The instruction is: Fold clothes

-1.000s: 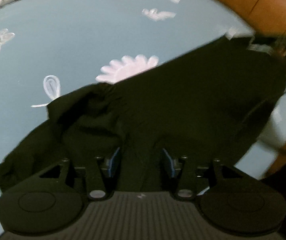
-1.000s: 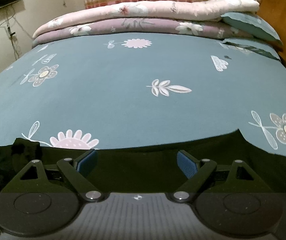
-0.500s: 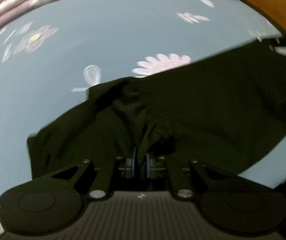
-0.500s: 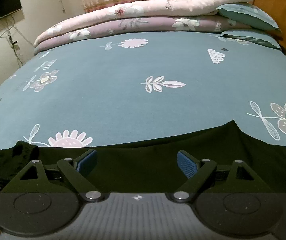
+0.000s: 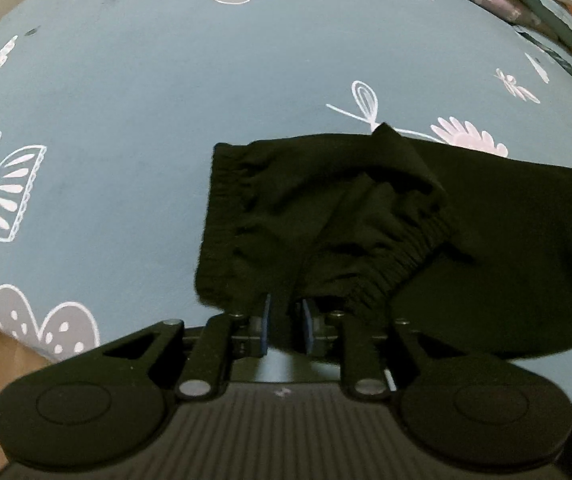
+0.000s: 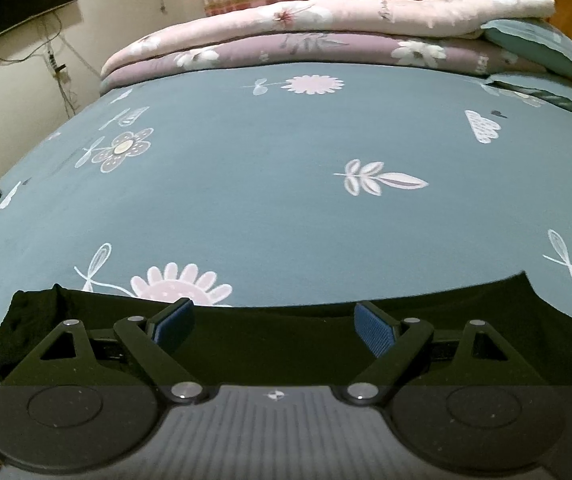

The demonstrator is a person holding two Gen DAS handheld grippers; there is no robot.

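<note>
The black garment [image 5: 466, 216], which looked like trousers or shorts with an elasticated waist, lay along the near edge of the bed sheet [image 5: 166, 100], its gathered waistband [image 5: 402, 256] bunched at the left end and the rest stretching away to the right. It appeared light, limp and matte, a soft knit that would sag and crease wherever it was not supported, so the ribbed elastic band, thicker and less slippery than the plain cloth, seemed the surest place to grip. The left gripper [image 5: 285, 322] had a fold of that waist end between its blue pads [image 5: 265, 320]; its jaws had just been opening a little, yet the cloth still seemed pinched. The right gripper [image 6: 274, 326] hovered over the flat middle of the garment with its jaws wide apart and nothing between them. The sheet was smooth blue-grey cotton printed with pale flowers, and folded quilts [image 6: 326, 36] were stacked at the far end.
</note>
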